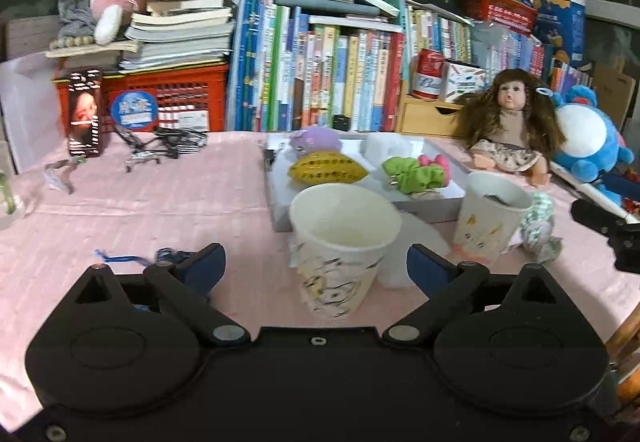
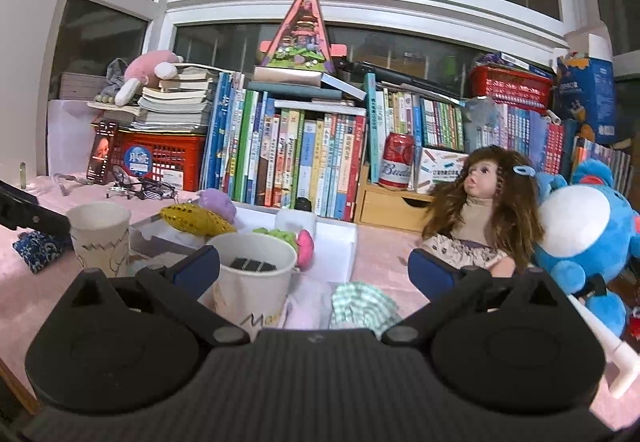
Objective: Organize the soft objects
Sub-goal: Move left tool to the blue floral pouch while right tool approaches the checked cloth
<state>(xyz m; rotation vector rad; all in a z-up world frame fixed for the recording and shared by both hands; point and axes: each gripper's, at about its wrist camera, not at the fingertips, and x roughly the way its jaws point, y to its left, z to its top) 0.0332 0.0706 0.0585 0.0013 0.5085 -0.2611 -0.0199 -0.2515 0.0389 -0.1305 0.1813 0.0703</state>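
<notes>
Both grippers spread wide, holding nothing

The left gripper [image 1: 316, 266] flanks a paper cup [image 1: 343, 248]; the right gripper [image 2: 314, 268] hovers over the green checked cloth [image 2: 362, 304] lying on the tablecloth: likely light and limp, best pinched at a bunched fold.

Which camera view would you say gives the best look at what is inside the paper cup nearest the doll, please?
The right wrist view: it looks down into the paper cup at close range, showing black binder clips inside. The left wrist view shows the same cup from farther off, at a flatter angle, with only a dark sliver at its mouth.
</notes>
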